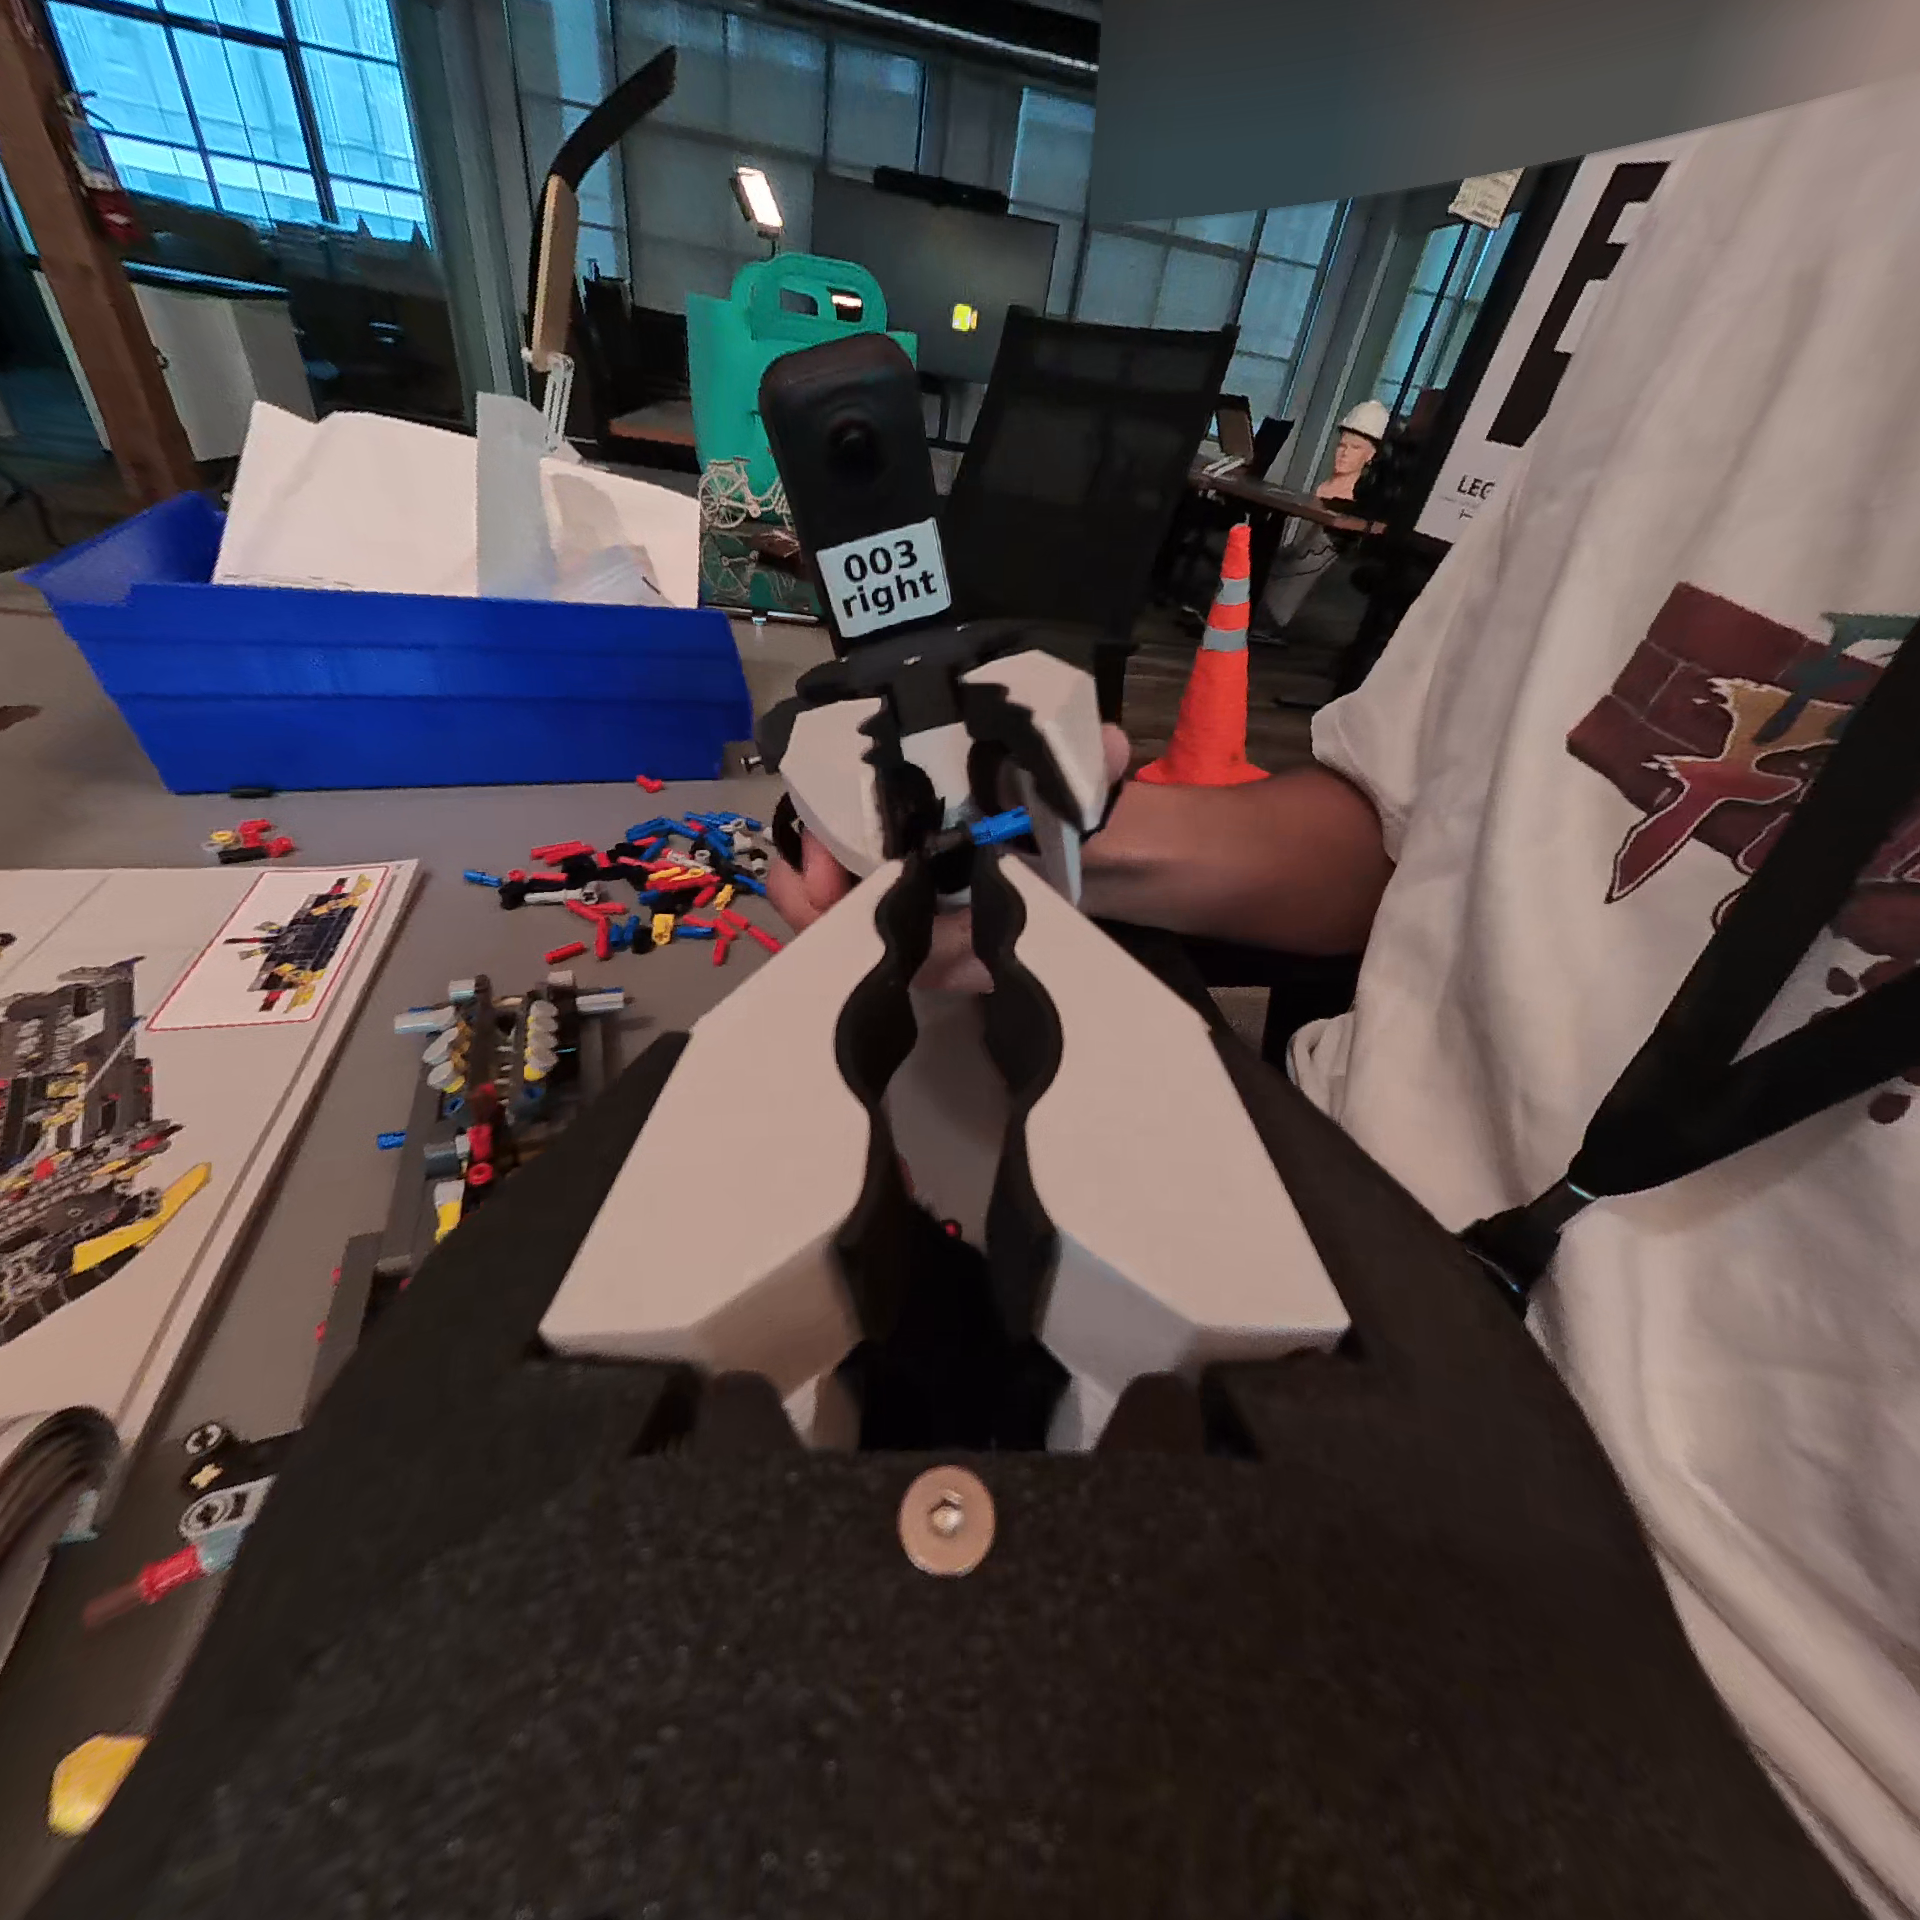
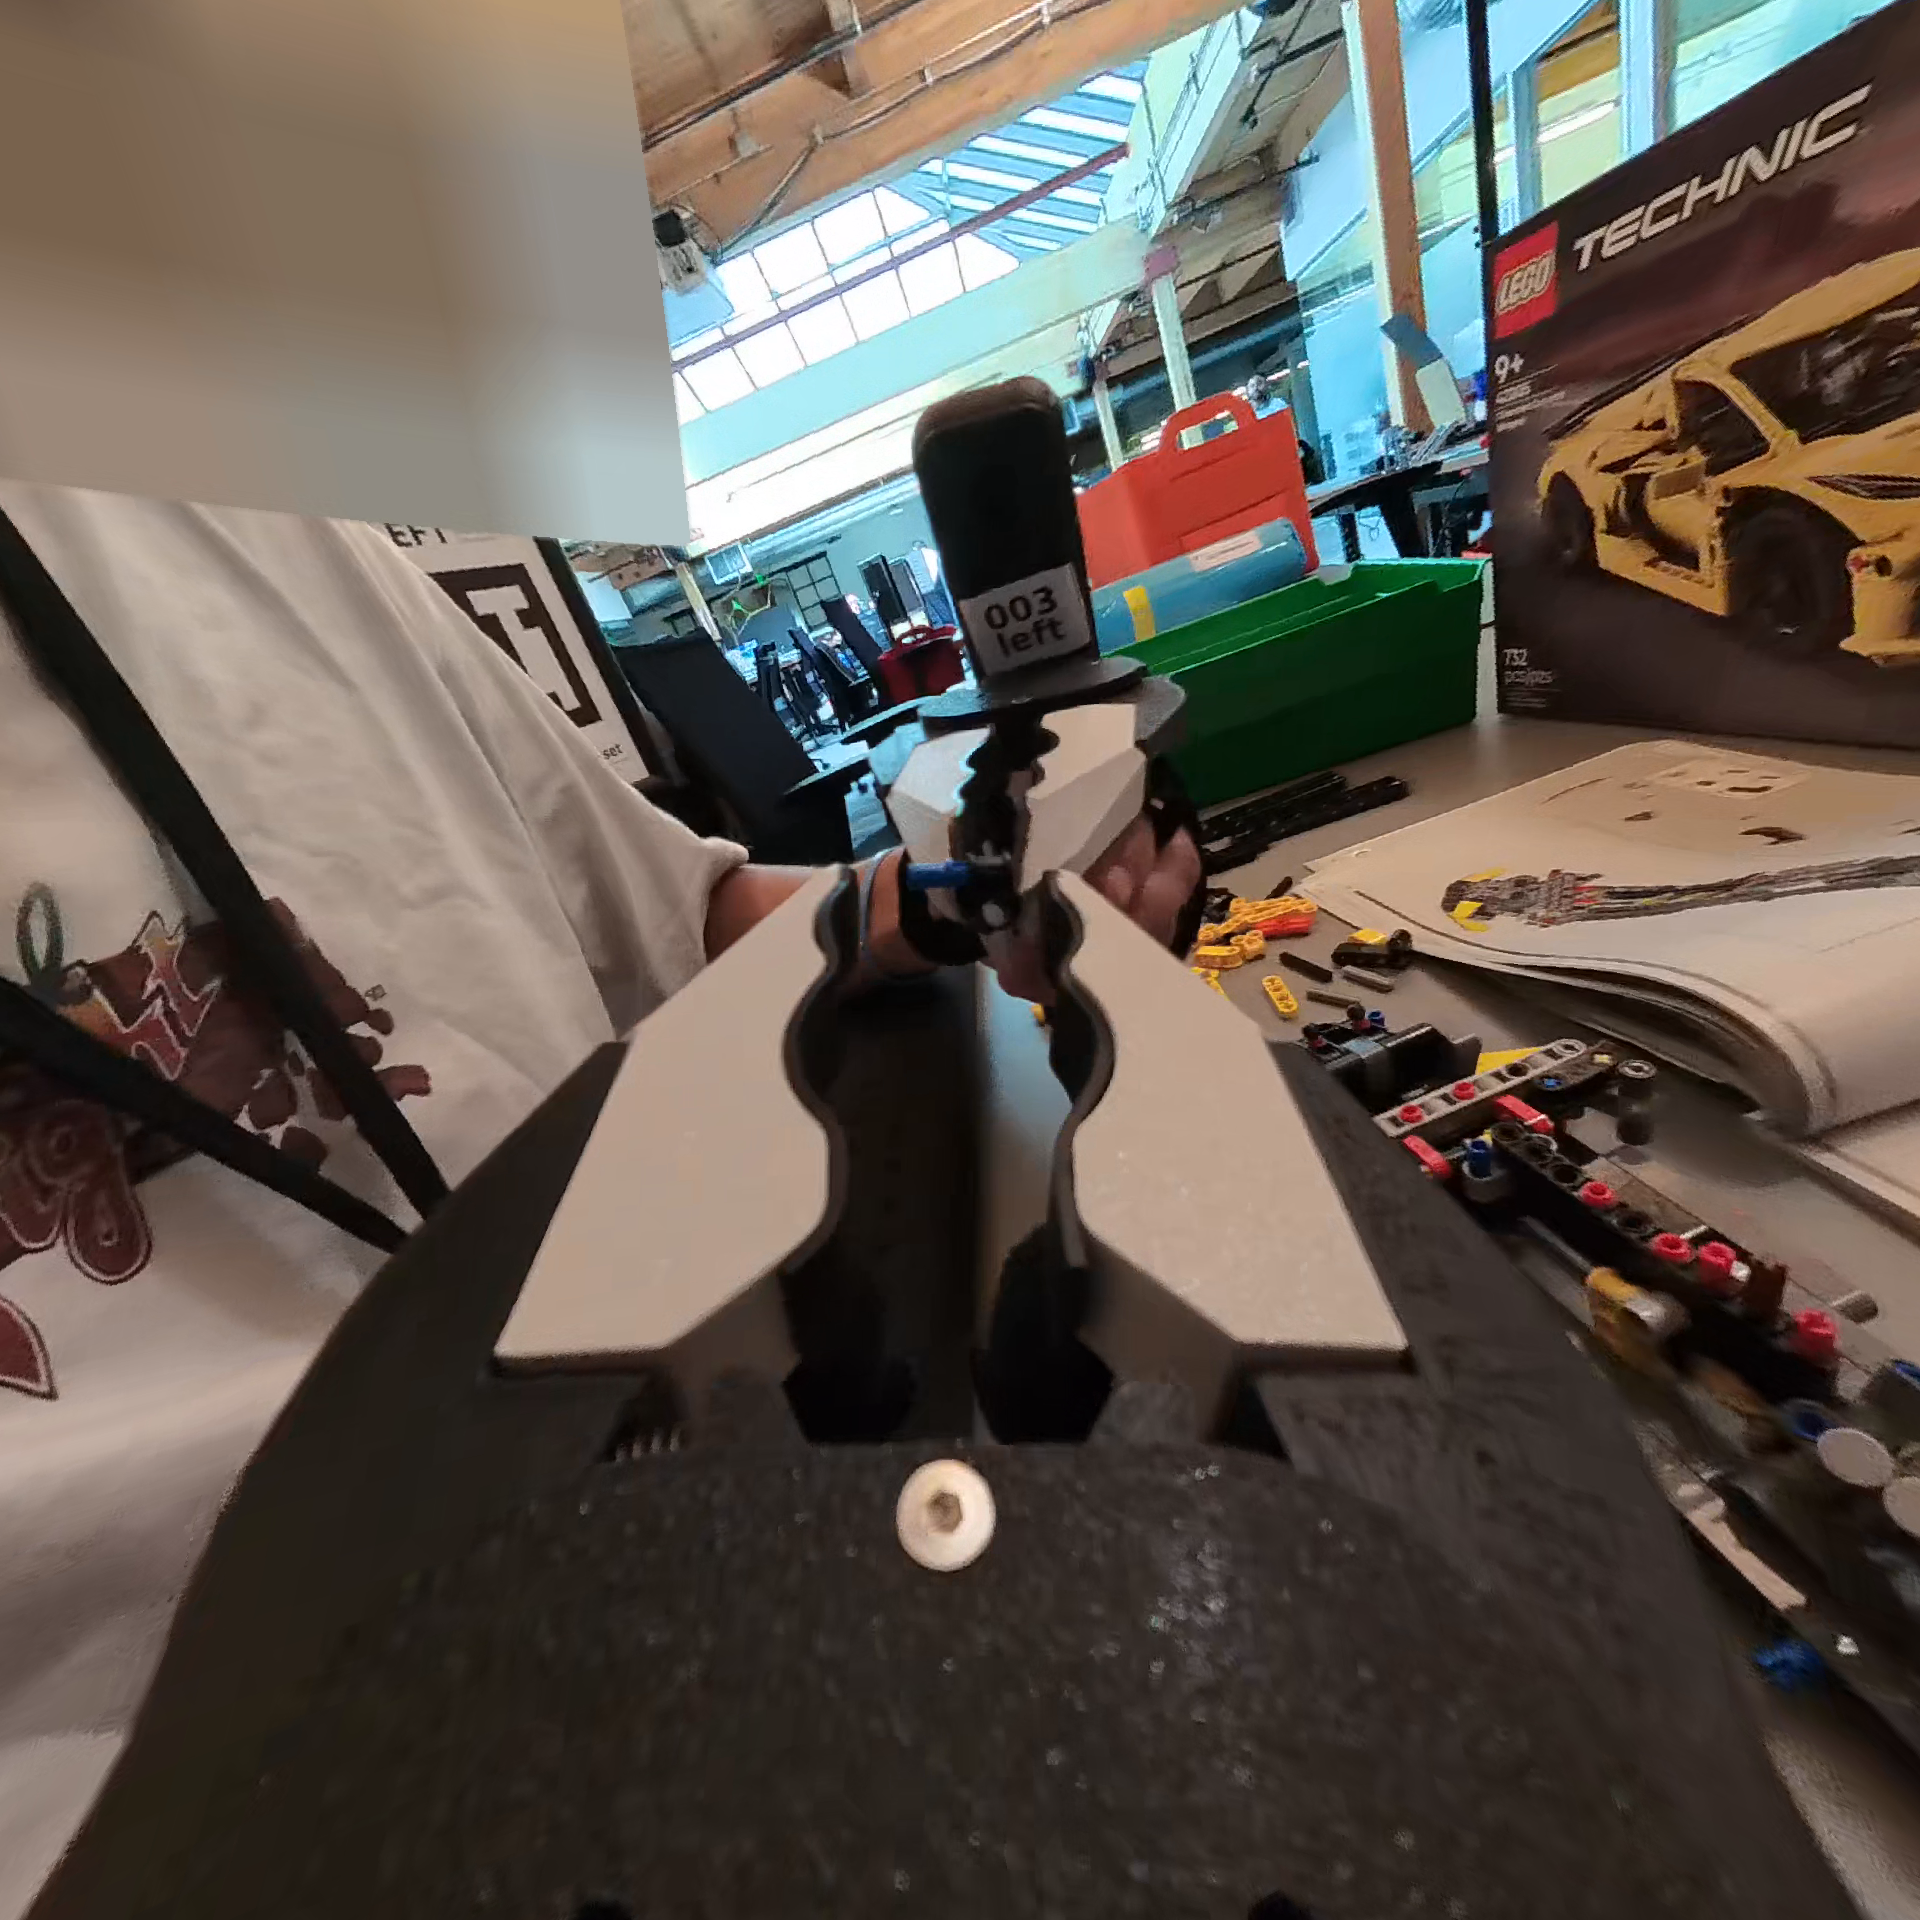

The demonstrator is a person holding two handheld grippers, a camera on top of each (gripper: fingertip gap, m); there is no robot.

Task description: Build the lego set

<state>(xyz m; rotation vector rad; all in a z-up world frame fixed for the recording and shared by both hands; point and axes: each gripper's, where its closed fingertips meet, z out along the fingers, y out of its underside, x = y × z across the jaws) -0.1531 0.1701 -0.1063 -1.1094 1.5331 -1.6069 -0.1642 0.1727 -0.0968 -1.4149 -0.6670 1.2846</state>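
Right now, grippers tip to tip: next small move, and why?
Probably close the right gripper on the blue pin. The left gripper is shut on a small black piece with that pin sticking out, and the pin sits between the right one's open fingers.

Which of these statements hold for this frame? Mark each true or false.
1. The left gripper has its jaws closed on a small piece with a blue pin. True.
2. The right gripper has its jaws clamped fully shut. False: they stand apart, with a clear gap at the tips.
3. The blue bin holds white paper. True.
4. The traffic cone is green. False: it is orange with grey bands.
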